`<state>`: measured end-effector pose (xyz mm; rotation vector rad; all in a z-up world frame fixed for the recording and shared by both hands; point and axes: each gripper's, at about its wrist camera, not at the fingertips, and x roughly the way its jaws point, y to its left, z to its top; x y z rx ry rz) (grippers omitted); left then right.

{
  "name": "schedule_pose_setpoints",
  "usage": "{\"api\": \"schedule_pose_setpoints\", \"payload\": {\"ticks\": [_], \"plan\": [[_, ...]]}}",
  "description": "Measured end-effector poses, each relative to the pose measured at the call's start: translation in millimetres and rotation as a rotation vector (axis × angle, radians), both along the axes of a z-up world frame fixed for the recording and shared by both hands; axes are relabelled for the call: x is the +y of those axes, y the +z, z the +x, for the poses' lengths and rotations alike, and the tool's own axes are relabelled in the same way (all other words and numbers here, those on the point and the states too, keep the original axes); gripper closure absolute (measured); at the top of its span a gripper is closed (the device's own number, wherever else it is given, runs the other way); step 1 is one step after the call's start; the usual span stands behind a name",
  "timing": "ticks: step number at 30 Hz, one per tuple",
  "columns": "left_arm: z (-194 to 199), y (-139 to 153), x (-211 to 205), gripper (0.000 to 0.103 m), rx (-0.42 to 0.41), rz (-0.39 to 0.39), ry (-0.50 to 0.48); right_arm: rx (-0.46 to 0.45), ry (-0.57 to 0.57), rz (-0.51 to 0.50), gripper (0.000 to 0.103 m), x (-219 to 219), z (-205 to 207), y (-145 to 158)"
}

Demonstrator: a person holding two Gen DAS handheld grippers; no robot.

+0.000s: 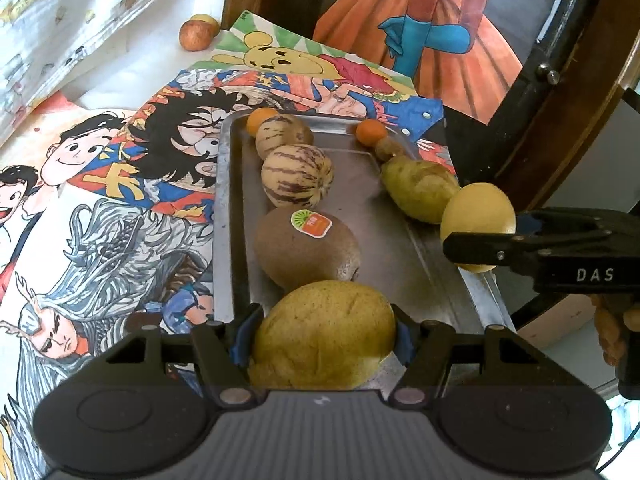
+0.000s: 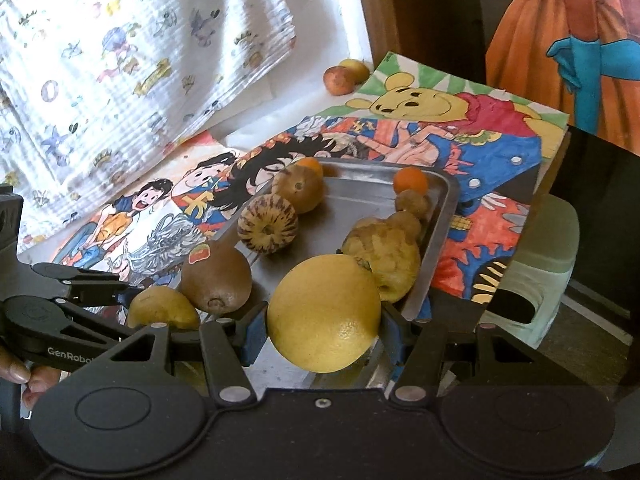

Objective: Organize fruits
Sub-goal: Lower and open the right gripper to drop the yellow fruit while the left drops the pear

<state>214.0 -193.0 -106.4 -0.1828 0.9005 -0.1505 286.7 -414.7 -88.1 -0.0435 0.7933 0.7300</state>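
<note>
Steel tray [image 1: 236, 216] lies mid-frame in the left wrist view, on cartoon posters [image 1: 120, 184] that cover the desk. Down its left side runs a row: a small orange [image 1: 260, 119] at the far corner, two striped melons [image 1: 297, 175], then a brown kiwi [image 1: 306, 249] with a sticker. Along its right side sit another small orange [image 1: 371, 132], a small brown fruit [image 1: 387, 149] and a lumpy pear [image 1: 418, 190]. At the near end, bottom centre of the frame, the left gripper [image 1: 323, 334] has its fingers pinching a rough yellow-green lemon [image 1: 324, 332] from both sides. At right, over the tray's right rim, the right gripper [image 2: 323, 322] has its fingers pinching a smooth yellow citrus [image 2: 324, 314]; whether that fruit touches the tray cannot be told. In the upper left, off the tray and well apart from it, two apples [image 1: 195, 35] rest by a pale patterned cloth [image 1: 72, 12]. A painting of an orange dress [image 1: 420, 24] with a blue glove stands at the upper right, with dark wooden furniture [image 1: 560, 128] beside it. In the right wrist view a pale green stool [image 2: 536, 272] shows at the right edge, below the desk.
</note>
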Motion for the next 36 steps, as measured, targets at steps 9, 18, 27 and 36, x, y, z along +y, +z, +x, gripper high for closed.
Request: {"api": "schedule_pose_setpoints", "payload": {"ticks": [9, 18, 27, 36], "plan": [[-0.2, -0.5, 0.7, 0.033, -0.007, 0.001, -0.001, 0.028, -0.017, 0.049, 0.044, -5.0, 2.6, -12.5], [-1.2, -2.0, -1.3, 0.032, -0.027, 0.023, -0.034, 0.05, -0.017, 0.081, 0.044, -4.1, 1.0, -19.8], [-0.7, -2.8, 0.4, 0.032, -0.032, 0.013, -0.034, 0.094, -0.034, 0.128, 0.044, -7.9, 4.8, -22.2], [-0.2, -2.3, 1.0, 0.032, -0.031, 0.011, -0.034, 0.127, -0.058, 0.174, 0.043, -12.7, 7.0, -23.9]]}}
